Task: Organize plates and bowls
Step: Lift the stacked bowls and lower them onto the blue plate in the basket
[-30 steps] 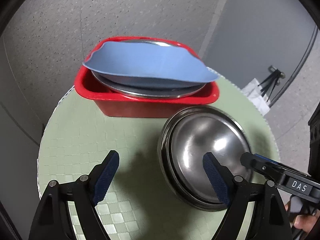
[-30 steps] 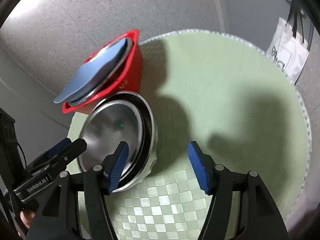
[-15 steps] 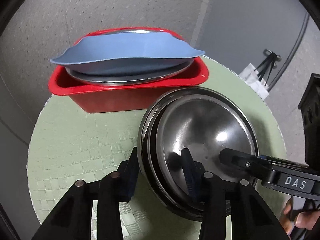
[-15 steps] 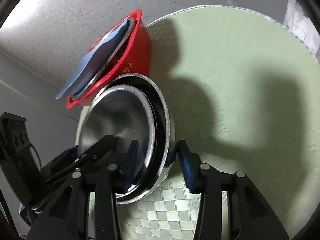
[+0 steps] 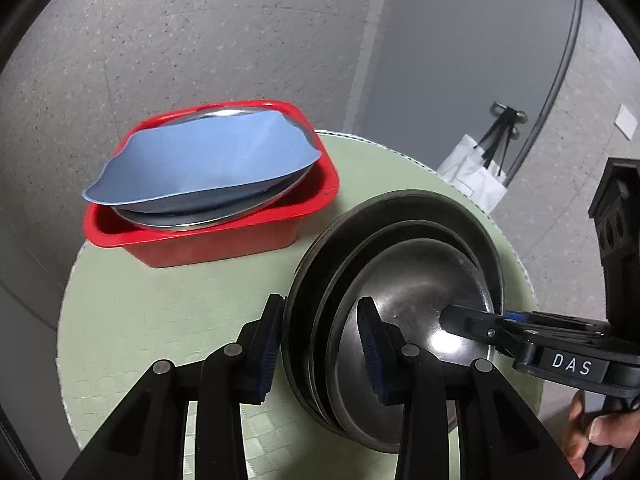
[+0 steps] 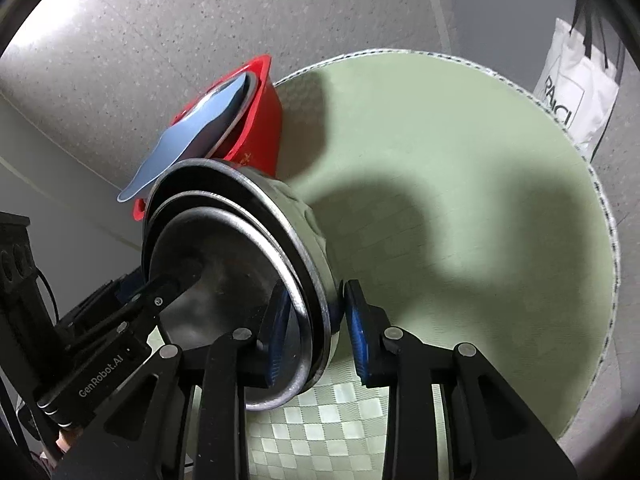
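Note:
A stack of nested steel bowls [image 5: 416, 280] is held up off the round green table [image 5: 160, 312]. My left gripper [image 5: 320, 356] is shut on the stack's near-left rim. My right gripper [image 6: 316, 332] is shut on the opposite rim of the bowls [image 6: 240, 248], and it shows in the left wrist view [image 5: 480, 320] reaching in from the right. A red tub [image 5: 224, 236] at the table's far left holds a steel plate [image 5: 248, 208] with a blue plate [image 5: 208, 160] on top.
The green mat [image 6: 460, 200] extends to the right of the bowls. A white bag [image 6: 576, 92] hangs beyond the table's far edge. Grey walls stand behind the tub.
Both grippers closed onto opposite rims of the bowl stack, and the stack has been lifted and tilted off the table.

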The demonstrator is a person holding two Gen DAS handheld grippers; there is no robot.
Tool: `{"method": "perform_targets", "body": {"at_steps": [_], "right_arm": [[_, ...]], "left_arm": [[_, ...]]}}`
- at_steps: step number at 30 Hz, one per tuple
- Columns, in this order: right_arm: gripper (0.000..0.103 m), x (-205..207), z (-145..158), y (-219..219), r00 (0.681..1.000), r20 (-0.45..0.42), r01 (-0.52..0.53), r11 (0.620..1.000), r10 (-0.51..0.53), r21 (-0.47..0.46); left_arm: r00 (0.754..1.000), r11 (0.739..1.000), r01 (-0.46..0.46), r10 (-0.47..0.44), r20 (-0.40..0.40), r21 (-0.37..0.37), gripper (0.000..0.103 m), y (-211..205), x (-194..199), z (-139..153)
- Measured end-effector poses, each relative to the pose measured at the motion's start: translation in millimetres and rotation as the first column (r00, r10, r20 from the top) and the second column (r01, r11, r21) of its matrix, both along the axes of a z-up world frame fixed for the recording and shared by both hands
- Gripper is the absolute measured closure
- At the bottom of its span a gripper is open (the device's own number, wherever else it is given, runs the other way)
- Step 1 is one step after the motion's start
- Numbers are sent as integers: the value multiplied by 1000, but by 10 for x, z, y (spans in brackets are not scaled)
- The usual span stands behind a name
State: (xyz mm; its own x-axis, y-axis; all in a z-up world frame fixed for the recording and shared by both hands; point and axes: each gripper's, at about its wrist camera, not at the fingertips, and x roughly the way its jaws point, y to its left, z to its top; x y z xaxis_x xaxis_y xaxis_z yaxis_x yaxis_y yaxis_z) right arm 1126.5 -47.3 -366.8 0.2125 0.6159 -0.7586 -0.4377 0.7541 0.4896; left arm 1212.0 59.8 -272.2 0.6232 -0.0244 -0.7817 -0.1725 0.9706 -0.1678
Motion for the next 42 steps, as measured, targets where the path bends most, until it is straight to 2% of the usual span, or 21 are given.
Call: {"method": "perform_targets", "body": {"at_steps": [4, 9, 16, 20, 24, 29, 35, 39, 42], "right_arm": [[77, 40, -19, -65, 999, -27, 22, 1000, -21, 13], [77, 70, 116, -84, 1000, -7, 27, 999, -26, 29], [77, 216, 694, 66, 995, 95, -3, 997, -4, 71], [77, 388, 1077, 320, 986, 164, -29, 995, 13, 95], [77, 581, 1292, 728, 976, 210, -68, 994, 49, 83], [77, 818, 1278, 1256, 976, 195, -108, 993, 96, 55], [77, 981, 929, 1799, 982, 124, -144, 990, 144, -16], [77, 1038, 682, 1932, 986, 75, -145, 988, 149, -51], [77, 1052, 610, 1992, 987, 63, -141, 987, 146, -74]], "left_arm": [[1000, 1000, 7, -8, -16, -29, 74, 100, 14, -54], [1000, 999, 7, -6, 27, -35, 74, 145, 45, 129], [992, 1000, -18, 19, 124, -12, 74, 376, 94, 629], [984, 998, -56, 56, 166, -8, 74, 671, 176, 863], [978, 995, -98, 96, 185, 3, 74, 1046, 308, 1002], [978, 990, -142, 139, 158, 8, 74, 1476, 503, 953], [984, 986, -165, 164, 64, 17, 74, 1756, 791, 627], [987, 987, -162, 162, -1, 6, 74, 1824, 908, 393], [988, 989, -149, 149, -32, -4, 74, 1836, 1001, 262]]}}
